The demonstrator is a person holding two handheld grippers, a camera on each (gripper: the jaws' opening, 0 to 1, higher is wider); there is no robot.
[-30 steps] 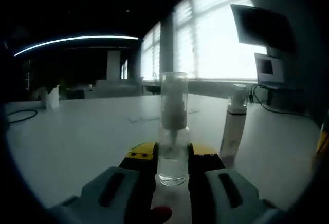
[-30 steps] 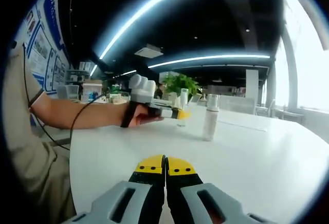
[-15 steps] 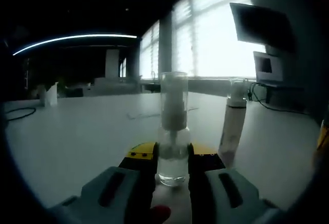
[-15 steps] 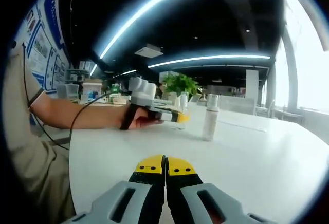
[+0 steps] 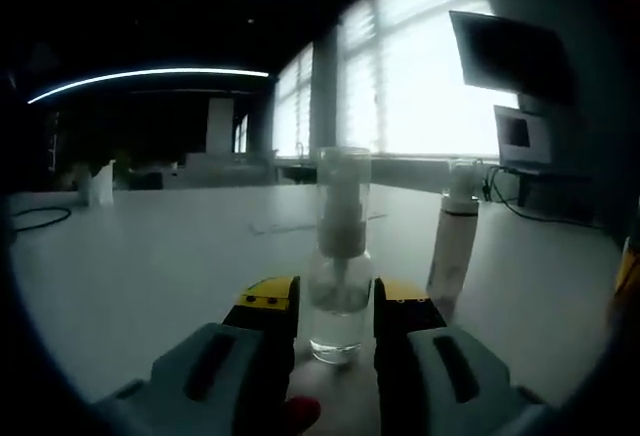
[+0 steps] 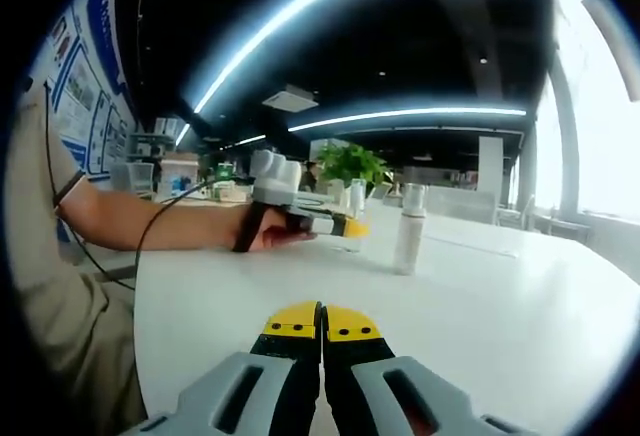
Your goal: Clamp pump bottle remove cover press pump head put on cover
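Observation:
A small clear pump bottle with a clear cover over its pump head stands upright on the white table. My left gripper is open, with a yellow-tipped jaw on each side of the bottle's lower body and a thin gap at each. In the right gripper view the left gripper is held in a person's hand at the same bottle, far across the table. My right gripper is shut with nothing between its jaws, low over the table near the front.
A taller white pump bottle stands just right of the clear one. A monitor and cables sit at the far right by the windows. A black cable lies at the far left. The person's arm rests along the table's edge.
The left gripper's jaws have spread a little apart from the clear bottle, which stays standing. The right gripper has not moved.

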